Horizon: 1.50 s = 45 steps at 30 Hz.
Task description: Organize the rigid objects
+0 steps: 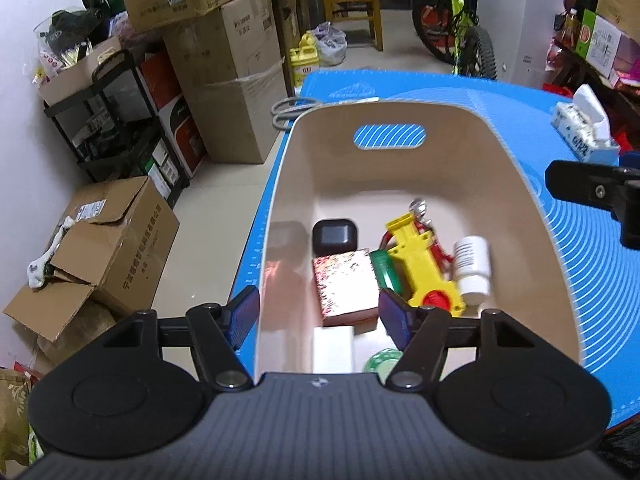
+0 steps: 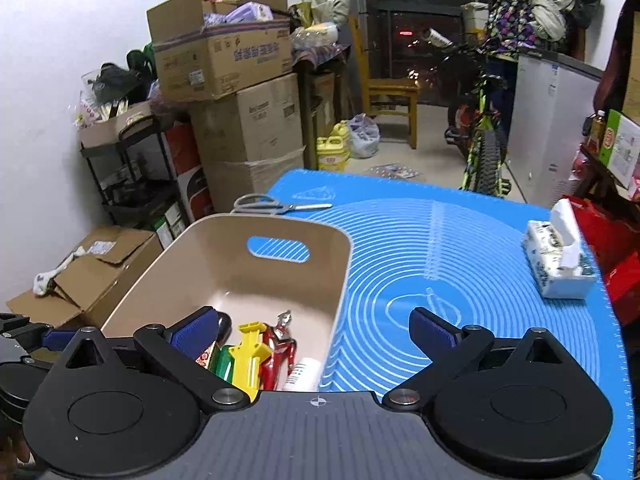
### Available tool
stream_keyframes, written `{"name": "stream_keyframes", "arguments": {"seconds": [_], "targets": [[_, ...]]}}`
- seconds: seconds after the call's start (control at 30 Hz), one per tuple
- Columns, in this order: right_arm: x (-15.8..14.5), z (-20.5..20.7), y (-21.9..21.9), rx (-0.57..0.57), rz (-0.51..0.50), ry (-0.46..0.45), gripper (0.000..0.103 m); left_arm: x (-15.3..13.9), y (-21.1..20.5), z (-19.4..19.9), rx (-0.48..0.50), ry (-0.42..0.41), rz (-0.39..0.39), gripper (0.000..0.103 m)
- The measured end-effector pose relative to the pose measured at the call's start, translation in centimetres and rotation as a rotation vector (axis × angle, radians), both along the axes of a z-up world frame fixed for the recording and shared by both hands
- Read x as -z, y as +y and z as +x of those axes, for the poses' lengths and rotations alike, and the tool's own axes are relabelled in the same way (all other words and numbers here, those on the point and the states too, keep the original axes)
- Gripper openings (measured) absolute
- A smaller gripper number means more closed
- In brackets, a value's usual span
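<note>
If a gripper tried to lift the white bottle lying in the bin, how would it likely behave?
The white bottle lies on its side in the beige bin, so its round body would probably roll if nudged. Its smooth plastic looks rigid but possibly slippery between pads. It leans against the yellow toy, which may shift with it. Both the left gripper and right gripper are open.

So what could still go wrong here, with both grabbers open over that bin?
The left gripper straddles the beige plastic bin's wall, so closing or shifting might tip it. The grey-handled scissors lie at the blue mat's edge; a nudge could drop them. The right gripper sits close to the rim.
</note>
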State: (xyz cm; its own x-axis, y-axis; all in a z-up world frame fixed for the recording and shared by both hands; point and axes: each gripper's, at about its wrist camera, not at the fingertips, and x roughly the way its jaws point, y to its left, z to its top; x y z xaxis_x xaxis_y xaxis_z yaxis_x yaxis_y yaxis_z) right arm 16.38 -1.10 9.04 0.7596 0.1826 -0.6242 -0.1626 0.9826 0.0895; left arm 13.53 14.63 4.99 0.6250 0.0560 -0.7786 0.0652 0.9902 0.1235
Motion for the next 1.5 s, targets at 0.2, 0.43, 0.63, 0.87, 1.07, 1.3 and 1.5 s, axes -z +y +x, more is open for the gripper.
{"name": "stream_keyframes", "arguments": {"seconds": [0.2, 0.43, 0.63, 0.87, 1.07, 1.3, 1.5], "targets": [[-1.9, -2.3, -1.5, 0.016, -0.004, -0.026, 0.101, -2.1, -1.4, -1.9, 0.009, -0.035, -0.013, 0.067], [-4.0, -5.8, -3.9, 0.044, -0.006, -0.052, 0.101, -4.2, -3.1, -4.4, 0.019, -0.061, -0.022, 0.067], [-5.3, -8.8, -5.7, 0.062, -0.016, -0.066, 0.101, -5.5, -4.3, -6.5, 0.021, -0.078, -0.023, 0.067], [-6.2, -12.1, -7.3, 0.081, -0.021, -0.074, 0.101, -6.2, -5.7, -9.1, 0.024, -0.093, -0.009, 0.07], [-6.6, -14.9, -9.0, 0.101, -0.021, -0.083, 0.101, -6.6, -7.1, -11.0, 0.038, -0.104, -0.002, 0.072], [-6.4, -17.9, -10.5, 0.12, -0.014, -0.097, 0.101, -6.5, -8.9, -13.4, 0.068, -0.14, 0.016, 0.072], [-5.8, -20.2, -11.8, 0.135, -0.006, -0.105, 0.101, -5.7, -9.8, -15.1, 0.072, -0.15, 0.002, 0.072]]}}
